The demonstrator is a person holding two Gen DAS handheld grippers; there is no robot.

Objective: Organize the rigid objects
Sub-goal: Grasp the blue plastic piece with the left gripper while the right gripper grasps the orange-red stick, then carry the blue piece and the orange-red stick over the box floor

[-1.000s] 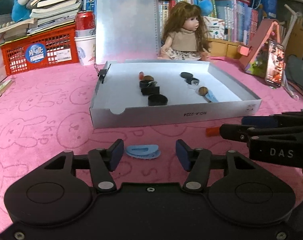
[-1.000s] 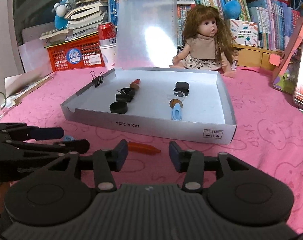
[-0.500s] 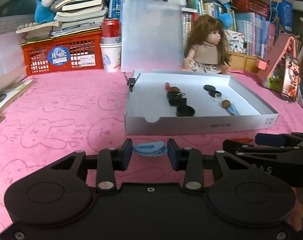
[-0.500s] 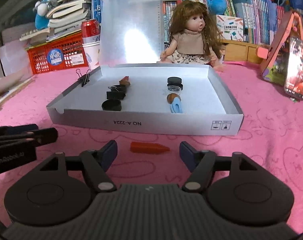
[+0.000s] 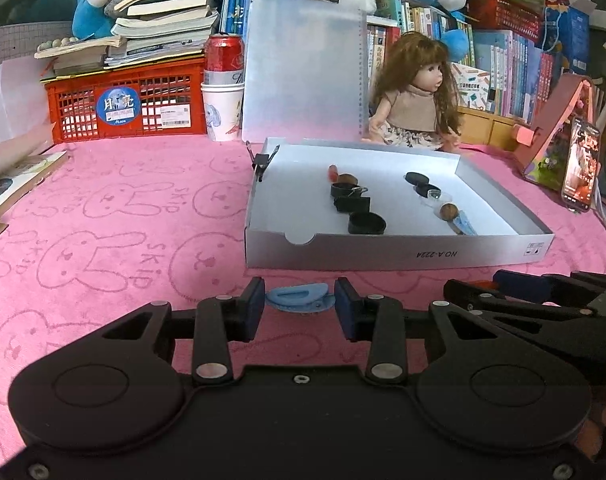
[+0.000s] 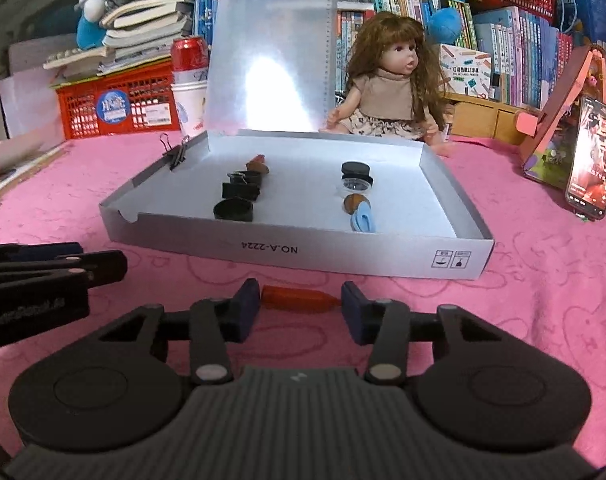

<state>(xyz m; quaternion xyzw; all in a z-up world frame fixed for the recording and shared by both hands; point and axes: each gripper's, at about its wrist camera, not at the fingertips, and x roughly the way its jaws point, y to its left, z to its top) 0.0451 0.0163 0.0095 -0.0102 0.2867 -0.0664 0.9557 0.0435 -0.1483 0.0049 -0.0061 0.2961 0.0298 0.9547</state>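
Your left gripper (image 5: 299,307) is clamped on the flat blue plastic clip (image 5: 297,298), and your right gripper (image 6: 300,307), just closing, pinches the orange plastic peg (image 6: 297,298) endwise, both apparently for the open grey cardboard box (image 6: 263,250).

Counter cover (image 5: 115,216): pink terry-like cloth, matt, rabbit outlines pressed in. Tray box (image 6: 287,248): smooth grey-white cardboard, slight sheen. Clipboard (image 6: 269,64): frosted translucent plastic, metal clip, glare spot. Crate (image 5: 127,104): glossy red plastic lattice. Can (image 5: 224,58): shiny metal. Both tool bodies (image 6: 299,412): matt black plastic.
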